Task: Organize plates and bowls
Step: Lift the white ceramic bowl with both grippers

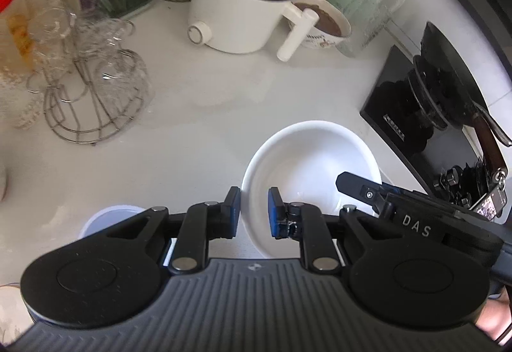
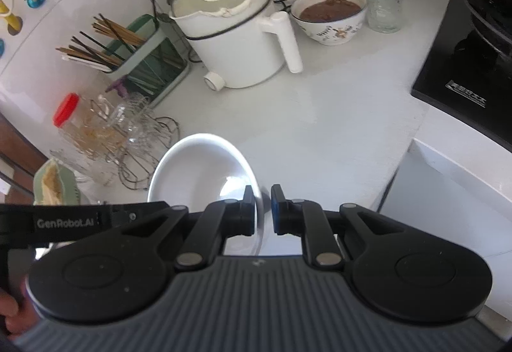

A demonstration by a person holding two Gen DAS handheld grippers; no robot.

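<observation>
white bowl (image 1: 307,166), one, pinched by two grippers' fingers (image 2: 248,208).

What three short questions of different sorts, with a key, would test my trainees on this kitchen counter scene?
1. True or false: the white bowl is gripped at its rim by both the left gripper and the right gripper.
2. Multiple choice: what is in the patterned bowl beside the white pot? A) clear water B) brown food C) spoons
3. Fill in: the chopsticks stand in a ___ coloured holder.

Key: 1 true; 2 B; 3 green.
</observation>
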